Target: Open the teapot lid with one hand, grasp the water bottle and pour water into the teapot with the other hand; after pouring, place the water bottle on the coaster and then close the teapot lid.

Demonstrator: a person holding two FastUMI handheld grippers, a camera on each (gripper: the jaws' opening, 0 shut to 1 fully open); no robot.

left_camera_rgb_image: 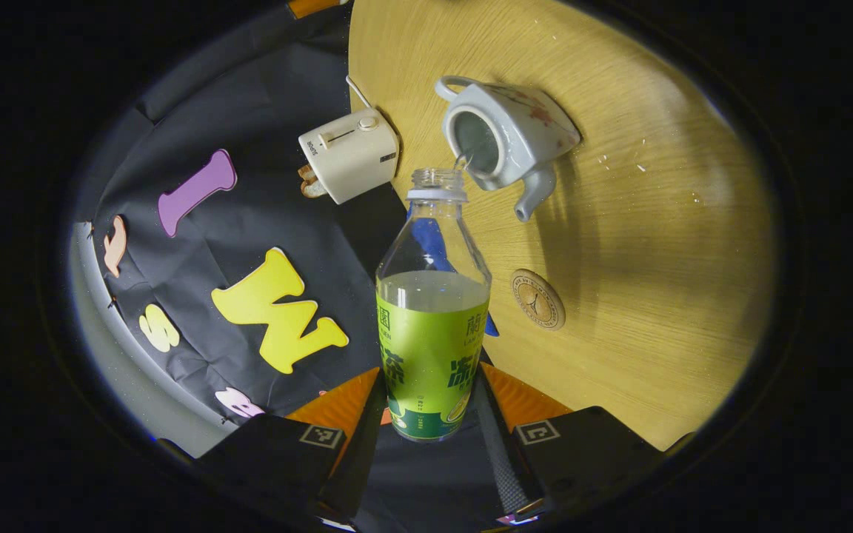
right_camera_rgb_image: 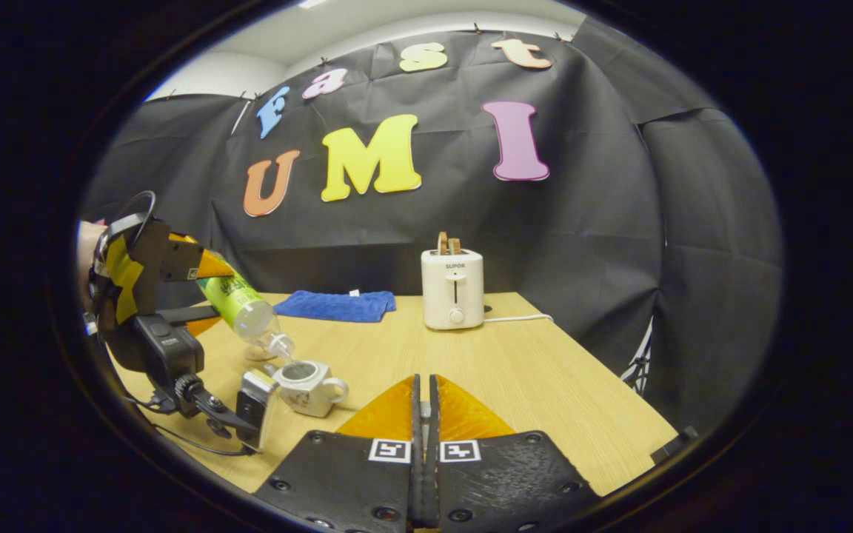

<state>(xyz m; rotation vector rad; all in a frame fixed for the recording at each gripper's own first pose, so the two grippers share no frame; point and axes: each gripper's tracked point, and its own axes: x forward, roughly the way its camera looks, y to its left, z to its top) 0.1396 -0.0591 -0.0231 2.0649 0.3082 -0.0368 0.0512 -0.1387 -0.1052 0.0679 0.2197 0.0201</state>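
**Pouring in progress, lid off, bottle not yet parked**

In the left gripper view my left gripper clamps the water bottle low on its label, both fingers pressing its sides. The bottle is tilted, cap off, roughly half full. Its mouth sits right at the rim of the teapot, and I see a thin stream of water at the opening. The pot's top is open, so I judge the lid step done and the pour underway.

Between bottle and pot lies the coaster, bare, on the table. The toaster is past the teapot at the table edge.

In the right gripper view my right gripper has its fingers drawn together with almost no gap. I can't make out the lid between them, so where the lid is I can't tell. Farther off are the left gripper, the tilted bottle, the teapot, then a blue cloth and the toaster by the wall.

Left to do, as I judge it: finish pouring, stand the bottle on the coaster, close the lid.
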